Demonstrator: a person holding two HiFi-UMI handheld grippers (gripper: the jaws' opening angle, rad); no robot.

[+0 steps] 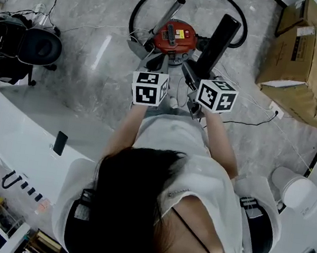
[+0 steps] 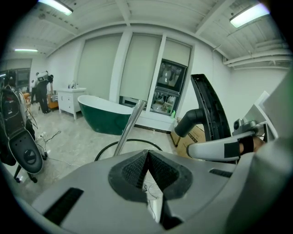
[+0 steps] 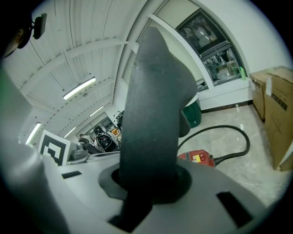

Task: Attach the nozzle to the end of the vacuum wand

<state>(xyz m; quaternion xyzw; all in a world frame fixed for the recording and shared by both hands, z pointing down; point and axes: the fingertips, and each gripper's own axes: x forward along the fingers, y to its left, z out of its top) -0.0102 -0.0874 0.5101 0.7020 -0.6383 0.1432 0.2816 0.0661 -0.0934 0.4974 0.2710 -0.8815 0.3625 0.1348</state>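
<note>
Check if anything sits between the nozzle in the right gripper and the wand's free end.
Nothing visible does. The right gripper holds the nozzle just right of the wand, with only open air between them in the head view. The left gripper, shut and empty, sits nearer the person, outside that gap.

Silver metal vacuum wand (image 1: 168, 14), slanting up at far centre, top end bare, long black nozzle (image 1: 220, 37), raised and tilted just to its right, not joined
</note>
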